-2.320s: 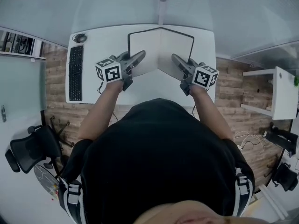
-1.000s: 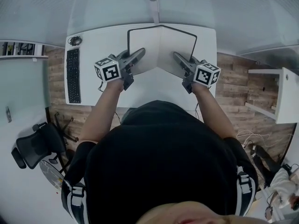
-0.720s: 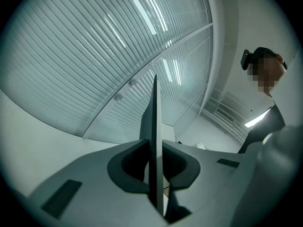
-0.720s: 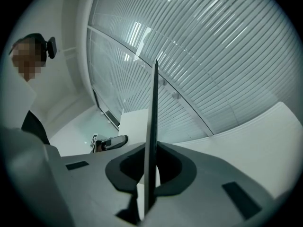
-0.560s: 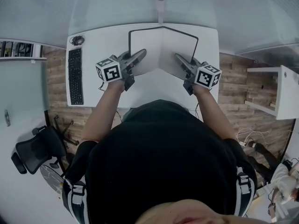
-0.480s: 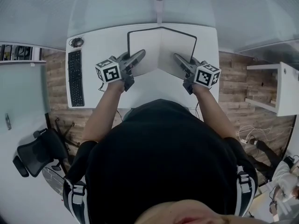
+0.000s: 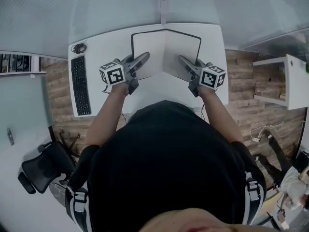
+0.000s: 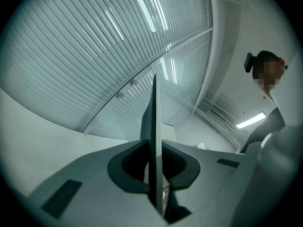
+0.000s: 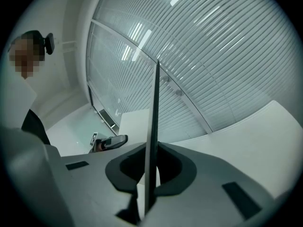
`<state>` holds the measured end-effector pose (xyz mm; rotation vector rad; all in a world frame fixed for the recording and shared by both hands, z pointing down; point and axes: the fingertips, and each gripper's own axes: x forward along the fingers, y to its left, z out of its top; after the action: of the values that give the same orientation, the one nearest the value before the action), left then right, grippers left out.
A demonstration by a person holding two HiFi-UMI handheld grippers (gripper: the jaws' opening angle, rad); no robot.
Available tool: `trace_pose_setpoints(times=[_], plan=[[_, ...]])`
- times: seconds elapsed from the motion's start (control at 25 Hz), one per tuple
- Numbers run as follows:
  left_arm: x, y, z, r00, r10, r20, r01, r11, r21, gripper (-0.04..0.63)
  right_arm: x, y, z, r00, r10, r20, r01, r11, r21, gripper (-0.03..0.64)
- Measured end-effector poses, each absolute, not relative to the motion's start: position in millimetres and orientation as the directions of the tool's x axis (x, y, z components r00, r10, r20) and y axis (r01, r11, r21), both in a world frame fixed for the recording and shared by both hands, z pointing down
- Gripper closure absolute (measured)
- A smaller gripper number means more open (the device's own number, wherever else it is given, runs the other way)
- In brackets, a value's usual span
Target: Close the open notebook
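The open notebook (image 7: 166,50), white pages inside a black cover, is held up over the white desk (image 7: 104,45) in a shallow V with its spine away from me. My left gripper (image 7: 144,57) is shut on the left cover's near edge. That cover shows edge-on as a thin dark blade (image 8: 154,126) between the left gripper's (image 8: 155,176) jaws. My right gripper (image 7: 182,59) is shut on the right cover. Its edge (image 9: 154,122) stands upright between the right gripper's (image 9: 150,176) jaws.
A black keyboard (image 7: 81,85) lies along the desk's left side with a small dark object (image 7: 78,48) at its far end. An office chair (image 7: 41,164) stands lower left on the wooden floor. A white shelf unit (image 7: 292,83) is at the right.
Both grippers keep the same hold and the notebook keeps its V shape. Only the head view has shifted a little over the desk.
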<state>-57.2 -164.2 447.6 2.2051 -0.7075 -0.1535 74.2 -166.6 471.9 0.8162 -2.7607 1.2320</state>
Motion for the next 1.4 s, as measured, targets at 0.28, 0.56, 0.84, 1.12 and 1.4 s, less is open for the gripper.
trace_pose_setpoints(times=[0.28,0.56,0.84,1.12,1.4], plan=[[-82.0,-144.7,443.7,0.852,-0.513,0.105,-0.412,-0.533,0.739,0.541,50.5,-143.4,465.4,-0.854,-0.475,0.212,-0.472,0.536,-0.7,0.56],[-102.3,-132.3,454.4,0.87,-0.484,0.092,-0.377,-0.534,0.757,0.541,28.4,-124.7,468.8,-0.844,-0.487,0.225,-0.491,0.532,-0.69,0.56],[-93.2,-134.0,465.4,0.887,-0.444,0.124,-0.374,-0.536,0.757,0.541,36.6,-121.1,479.4,-0.831,-0.495,0.253,-0.512,0.502,-0.697,0.56],[-90.6,-135.1,486.4,0.889,-0.43,0.157,-0.392,-0.538,0.746,0.541,39.1,-118.4,497.5,-0.819,-0.508,0.266,-0.526,0.482,-0.701,0.56],[-87.5,-125.1,524.4,0.887,-0.407,0.219,-0.422,-0.519,0.743,0.541,40.5,-108.0,533.9,-0.803,-0.49,0.338,-0.562,0.434,-0.704,0.56]])
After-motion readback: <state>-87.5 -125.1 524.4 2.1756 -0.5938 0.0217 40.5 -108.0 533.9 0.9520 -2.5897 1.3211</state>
